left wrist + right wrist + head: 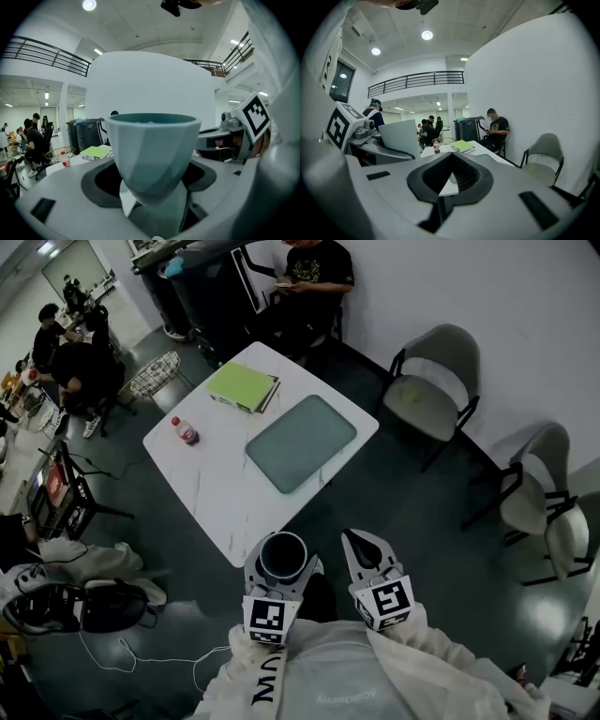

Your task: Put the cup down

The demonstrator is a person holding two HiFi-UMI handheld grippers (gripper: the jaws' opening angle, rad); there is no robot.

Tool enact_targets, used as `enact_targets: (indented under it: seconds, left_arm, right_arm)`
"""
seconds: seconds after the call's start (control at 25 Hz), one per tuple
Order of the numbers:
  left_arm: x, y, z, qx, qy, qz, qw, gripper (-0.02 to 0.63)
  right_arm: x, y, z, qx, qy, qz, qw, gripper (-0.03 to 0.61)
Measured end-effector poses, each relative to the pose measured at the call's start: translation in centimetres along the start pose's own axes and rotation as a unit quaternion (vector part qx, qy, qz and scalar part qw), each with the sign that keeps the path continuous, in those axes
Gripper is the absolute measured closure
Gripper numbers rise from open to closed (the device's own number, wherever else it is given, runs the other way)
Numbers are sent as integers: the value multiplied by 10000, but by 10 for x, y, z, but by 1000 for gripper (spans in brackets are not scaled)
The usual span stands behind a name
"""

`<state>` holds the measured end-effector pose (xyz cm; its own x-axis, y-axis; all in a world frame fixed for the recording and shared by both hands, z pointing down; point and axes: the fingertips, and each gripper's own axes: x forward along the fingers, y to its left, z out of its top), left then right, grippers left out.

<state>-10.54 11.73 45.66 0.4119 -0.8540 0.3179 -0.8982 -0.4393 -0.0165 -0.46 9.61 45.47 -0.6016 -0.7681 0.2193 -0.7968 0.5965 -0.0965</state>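
A blue-grey faceted cup [283, 542] stands upright between the jaws of my left gripper [282, 563], which is shut on it below the near corner of the white table [216, 486]. In the left gripper view the cup [152, 150] fills the middle, gripped at its narrow base by that gripper [154, 206]. My right gripper [355, 540] hovers just right of it, shut and holding nothing. In its own view the right gripper [451, 177] has its dark pads together, with the cup [399, 137] at its left.
On the table lie a grey-green mat [302, 442], a green book [242, 387] and a red-capped bottle [185, 431]. Grey chairs [433, 395] stand at the right. A person [314, 277] sits beyond the table. Bags [75, 601] lie on the floor at left.
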Motion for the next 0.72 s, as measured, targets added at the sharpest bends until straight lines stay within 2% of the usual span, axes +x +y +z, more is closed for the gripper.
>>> enact_targets:
  seconds: [0.48, 0.72]
  left_arm:
    - [65, 68, 9, -46, 1, -238, 9997, 242]
    - [83, 94, 14, 9, -24, -354, 9994, 242]
  right_arm:
    - [97, -21, 17, -141, 125, -90, 9998, 574]
    - [123, -22, 26, -172, 149, -208, 9995, 574]
